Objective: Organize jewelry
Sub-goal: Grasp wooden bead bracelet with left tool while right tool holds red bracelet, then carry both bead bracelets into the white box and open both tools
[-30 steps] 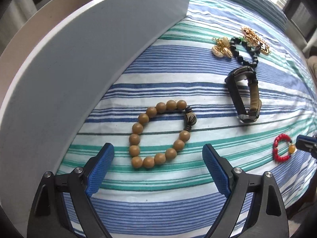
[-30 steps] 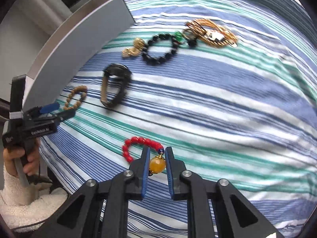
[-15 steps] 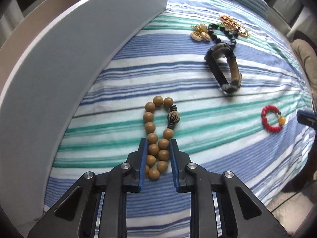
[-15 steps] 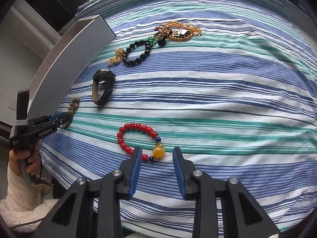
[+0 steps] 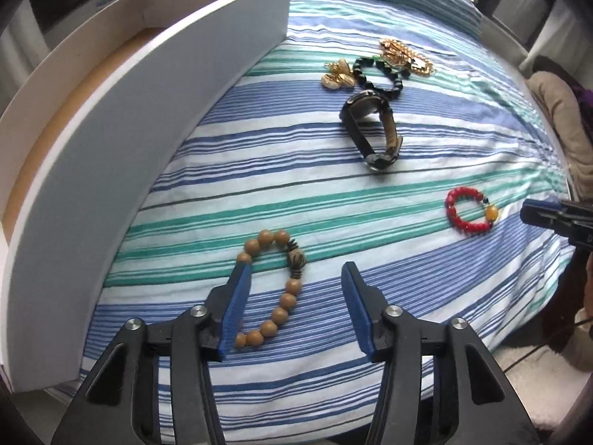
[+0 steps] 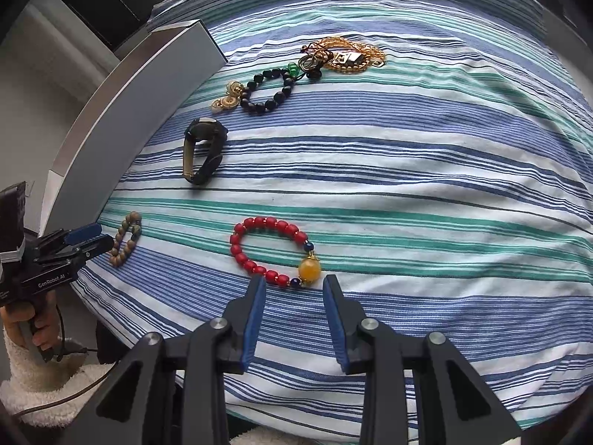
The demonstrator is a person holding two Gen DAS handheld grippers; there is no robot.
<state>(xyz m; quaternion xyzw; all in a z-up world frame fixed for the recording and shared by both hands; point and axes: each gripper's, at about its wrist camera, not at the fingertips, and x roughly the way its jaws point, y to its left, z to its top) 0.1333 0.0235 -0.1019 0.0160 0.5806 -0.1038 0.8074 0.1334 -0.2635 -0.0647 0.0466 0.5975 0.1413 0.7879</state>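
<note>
On striped cloth (image 5: 426,155) | box (image 5: 111,141) contents unseen | both tongs (image 5: 294,307) (image 6: 294,309) agape, empty

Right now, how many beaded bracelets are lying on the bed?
3: the wooden bead bracelet by the left claw, the red bead bracelet by the right claw, and the black bead bracelet near the gold jewelry pile, which may hide more.

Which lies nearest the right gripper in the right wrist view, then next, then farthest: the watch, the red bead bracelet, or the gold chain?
1. Red bead bracelet, just ahead of the right gripper, whose jaws are open.
2. Watch, further out, to the left, near the grey box.
3. Gold chain, farthest, at the far end of the striped cloth.
</note>
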